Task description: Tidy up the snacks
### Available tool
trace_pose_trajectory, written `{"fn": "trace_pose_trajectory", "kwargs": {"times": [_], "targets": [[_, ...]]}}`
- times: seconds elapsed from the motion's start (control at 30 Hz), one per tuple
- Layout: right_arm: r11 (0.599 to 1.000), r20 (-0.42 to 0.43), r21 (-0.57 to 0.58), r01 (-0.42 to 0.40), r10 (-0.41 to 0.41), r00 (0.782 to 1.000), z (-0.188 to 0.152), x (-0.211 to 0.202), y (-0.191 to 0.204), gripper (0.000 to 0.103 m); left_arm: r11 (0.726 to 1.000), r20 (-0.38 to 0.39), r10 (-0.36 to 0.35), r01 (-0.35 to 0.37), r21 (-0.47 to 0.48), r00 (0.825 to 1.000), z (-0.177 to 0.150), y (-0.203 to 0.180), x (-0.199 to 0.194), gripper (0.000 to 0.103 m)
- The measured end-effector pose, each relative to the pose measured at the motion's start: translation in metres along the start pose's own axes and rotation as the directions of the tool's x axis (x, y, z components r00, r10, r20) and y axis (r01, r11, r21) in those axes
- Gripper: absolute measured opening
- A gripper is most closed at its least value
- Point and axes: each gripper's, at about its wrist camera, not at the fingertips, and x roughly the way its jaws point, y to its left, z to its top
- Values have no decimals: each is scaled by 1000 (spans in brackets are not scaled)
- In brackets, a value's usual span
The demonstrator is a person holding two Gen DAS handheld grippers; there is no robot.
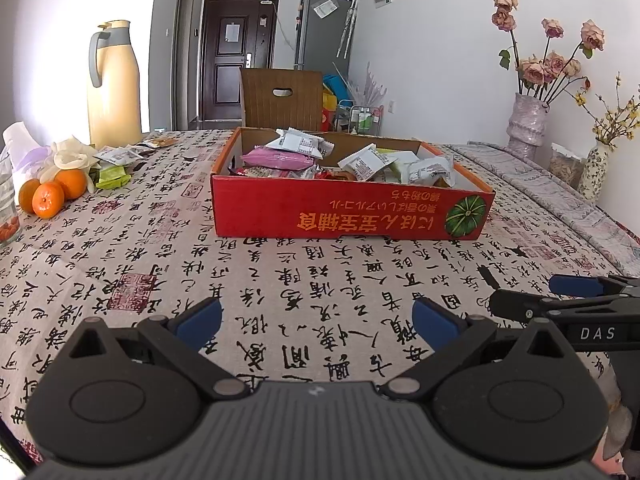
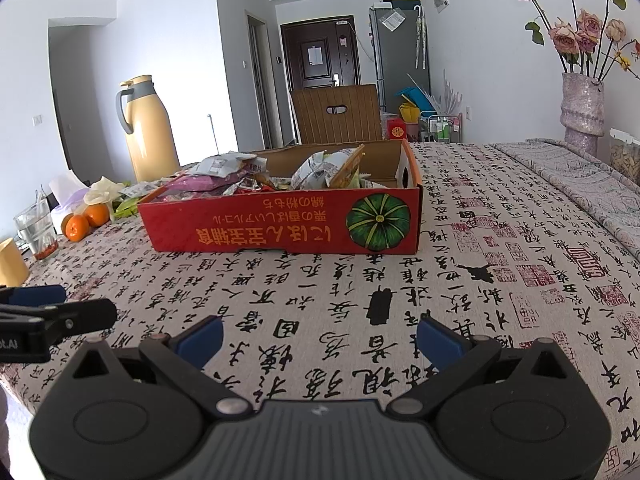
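The left gripper (image 1: 316, 322) and right gripper (image 2: 319, 338) are hovering wide open and empty over the tablecloth (image 1: 280, 280), short of the snack-filled red box (image 1: 352, 212).

White walls (image 2: 168, 40) enclose a bright room, with strong light washing in from the left. A dark panelled door (image 1: 236, 56) stands at the far end, a grey fridge (image 1: 324, 36) beside it to the right. A brown chair (image 1: 282, 100) sits behind the worktop (image 1: 320, 272), which wears a calligraphy-print cloth. Dried roses in a vase (image 1: 526, 120) stand against the right wall.
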Motion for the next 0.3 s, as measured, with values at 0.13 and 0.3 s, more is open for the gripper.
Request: {"fn": "trace_pose_trajectory", "kwargs": {"times": [0.13,0.3], "targets": [[1000,0,1,1,-1,1000,0,0,0,103,1000,5,-2,2,4,1000,0,-1,-1,103],[1000,0,0,0,0,1000,0,0,0,103,1000,11,-12,12,6,1000,1,-1,-2,103]]}}
